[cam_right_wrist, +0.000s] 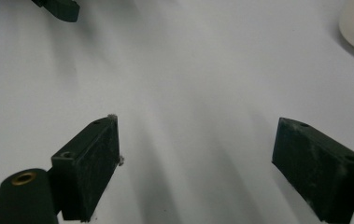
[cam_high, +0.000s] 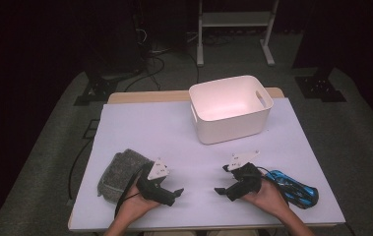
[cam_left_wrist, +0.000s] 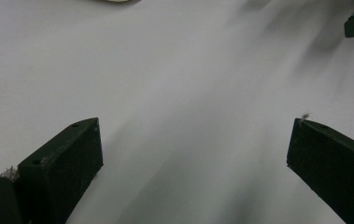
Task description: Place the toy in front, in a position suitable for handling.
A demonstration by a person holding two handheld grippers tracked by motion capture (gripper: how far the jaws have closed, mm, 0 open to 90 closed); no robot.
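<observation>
Resting low over the white table sheet (cam_high: 174,132), both tongs point toward each other across bare surface. Left gripper (cam_high: 176,192) sits near the front edge, jaws spread wide with nothing between them; its own view (cam_left_wrist: 193,154) shows plain sheet in the gap. Right gripper (cam_high: 222,181) likewise has jaws spread and empty, confirmed in its own view (cam_right_wrist: 195,149). Grey folded cloth (cam_high: 120,172) lies just beside the left gripper on its outer side, partly under the hand (cam_high: 137,204), not between the jaws. Blue toy car (cam_high: 295,191) lies just beside the right gripper on its outer side, touching or nearly touching the right hand (cam_high: 267,196); contact cannot be settled. White bin (cam_high: 231,109) stands upright farther back, well apart from both grippers, nearer the right one.
</observation>
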